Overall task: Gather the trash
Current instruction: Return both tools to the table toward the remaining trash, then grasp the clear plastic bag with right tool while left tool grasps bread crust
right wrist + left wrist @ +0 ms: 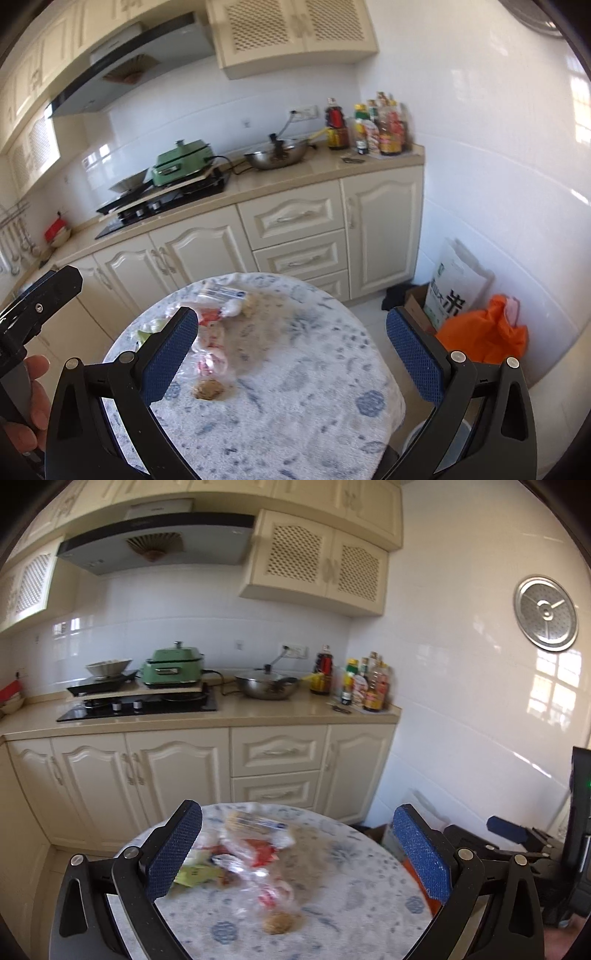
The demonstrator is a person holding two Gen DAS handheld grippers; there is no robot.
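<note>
A round table with a blue-patterned white cloth holds a pile of trash: clear plastic wrappers with red print, a green packet, a noodle-like pack and a brown crumpled lump. My left gripper is open above the pile and holds nothing. My right gripper is open above the table, the wrappers by its left finger and the brown lump below. The right gripper also shows in the left wrist view at the right.
Kitchen counter with stove, green cooker, wok and bottles stands behind the table. On the floor by the right wall are a rice sack, an orange bag and a cardboard box.
</note>
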